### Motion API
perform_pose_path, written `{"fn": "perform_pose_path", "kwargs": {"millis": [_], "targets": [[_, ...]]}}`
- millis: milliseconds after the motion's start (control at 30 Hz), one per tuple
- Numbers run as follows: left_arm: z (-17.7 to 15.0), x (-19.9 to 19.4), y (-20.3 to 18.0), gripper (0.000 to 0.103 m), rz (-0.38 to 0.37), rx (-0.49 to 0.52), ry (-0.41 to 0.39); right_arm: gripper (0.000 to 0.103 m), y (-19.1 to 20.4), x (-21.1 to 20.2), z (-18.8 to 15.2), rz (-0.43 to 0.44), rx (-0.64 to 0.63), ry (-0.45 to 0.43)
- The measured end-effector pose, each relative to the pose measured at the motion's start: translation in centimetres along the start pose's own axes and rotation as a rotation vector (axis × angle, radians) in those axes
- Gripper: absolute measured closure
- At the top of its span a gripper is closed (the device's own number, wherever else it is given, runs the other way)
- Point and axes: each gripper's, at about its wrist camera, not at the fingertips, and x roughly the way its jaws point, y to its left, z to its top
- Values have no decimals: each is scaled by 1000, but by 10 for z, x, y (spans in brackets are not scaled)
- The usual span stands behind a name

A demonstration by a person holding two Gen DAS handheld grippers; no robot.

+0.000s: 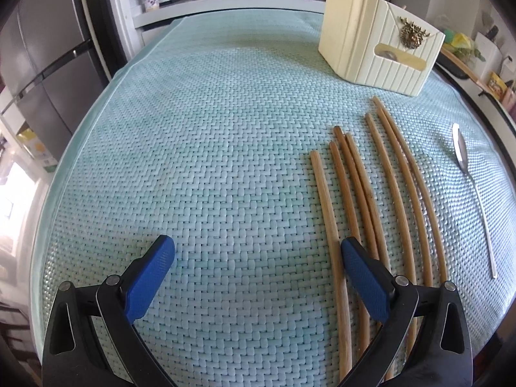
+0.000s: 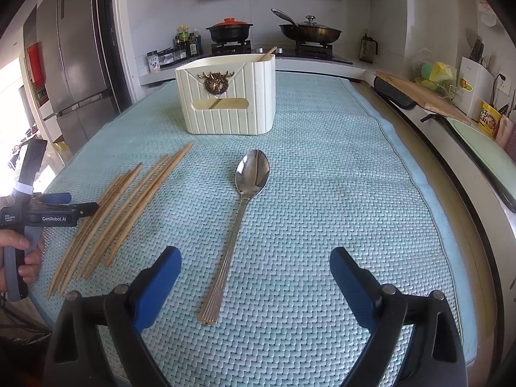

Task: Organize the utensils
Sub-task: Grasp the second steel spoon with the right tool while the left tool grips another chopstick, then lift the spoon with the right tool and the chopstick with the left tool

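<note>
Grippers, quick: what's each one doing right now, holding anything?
Left gripper: open, holding nothing, beside the chopsticks.
Right gripper: open, holding nothing, spoon handle lying between its fingers.

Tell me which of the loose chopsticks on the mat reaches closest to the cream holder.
The rightmost wooden chopstick in the left wrist view: its far tip lies nearest the ribbed cream utensil holder, beyond the tips of the other five.
</note>
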Motion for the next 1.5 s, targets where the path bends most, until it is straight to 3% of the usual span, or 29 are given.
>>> {"fn": "perform_pose_path", "kwargs": {"millis": [300,433,533,567,600,633,767,933,1133,1500], "targets": [[20,12,-4,1,-18,33,34,9,-1,71,35,24,22,103],[31,15,-14,12,-40,73,44,21,2,108,57,4,29,146],[37,14,-22,30,-57,98,54,33,2,125,69,-45,31,159],[38,13,-25,37,-60,105,55,40,2,127,72,-58,22,152],[40,13,-28,45,-64,111,52,55,3,129,75,-63,13,149],[40,13,-29,49,-71,114,49,61,4,129,78,-66,1,146],[45,13,-34,96,-112,112,40,61,-5,128,86,5,33,135],[49,6,-27,98,-159,61,8,61,-15,95,93,73,79,44],[48,-33,-24,98,-198,34,-83,61,-9,42,95,115,51,-80],[68,-107,1,98,-258,-9,-248,61,4,-21,98,131,-9,-227]]}}
